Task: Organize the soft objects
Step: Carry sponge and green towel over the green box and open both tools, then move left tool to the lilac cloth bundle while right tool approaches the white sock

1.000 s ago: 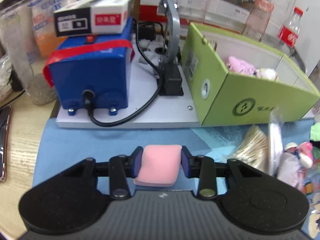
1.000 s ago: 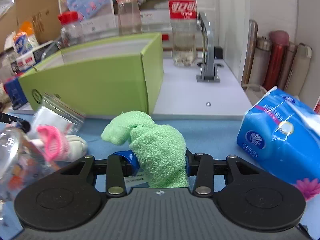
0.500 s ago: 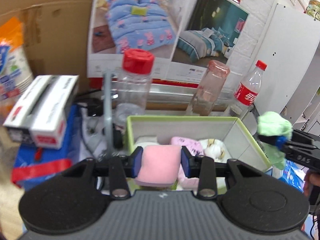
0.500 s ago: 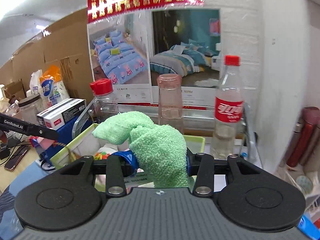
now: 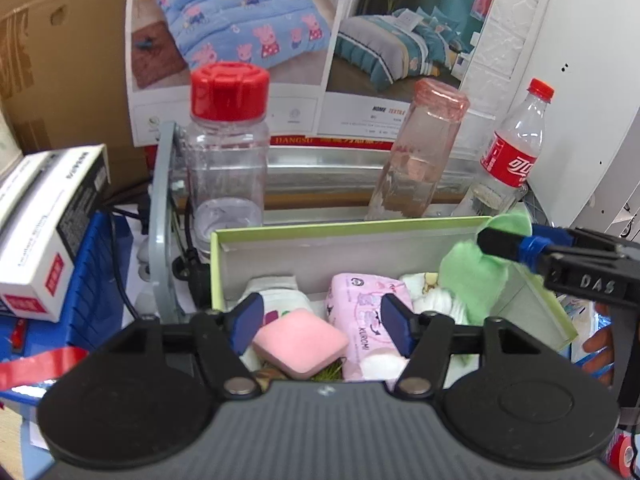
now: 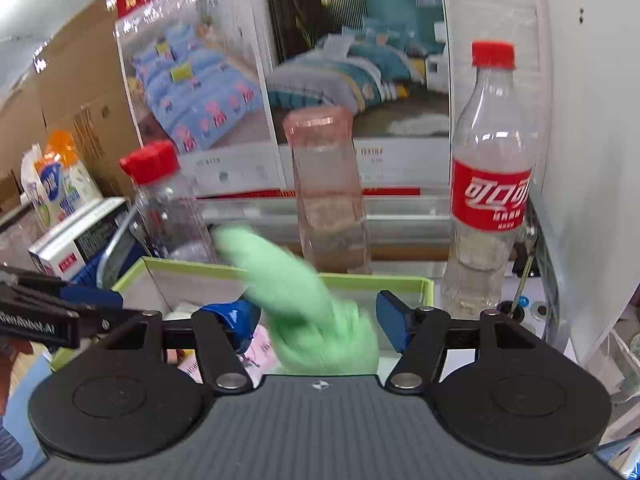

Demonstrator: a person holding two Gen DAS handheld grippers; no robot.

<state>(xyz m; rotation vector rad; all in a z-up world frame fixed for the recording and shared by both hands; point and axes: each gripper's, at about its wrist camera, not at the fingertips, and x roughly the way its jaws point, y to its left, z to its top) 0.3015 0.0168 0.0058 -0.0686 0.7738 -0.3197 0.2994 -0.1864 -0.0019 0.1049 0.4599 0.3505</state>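
The left gripper [image 5: 322,324] has its blue pads spread wide; the pink square sponge [image 5: 300,344] lies loose between them, inside the green cardboard box [image 5: 360,228]. Just right of it is a pink packet of tissues [image 5: 366,312]. The right gripper [image 6: 316,318] is also spread, and the green fluffy cloth [image 6: 316,312], blurred, sits between its pads over the box. Behind the box stand a clear jar with red lid [image 5: 228,148] and a cola bottle [image 6: 488,188].
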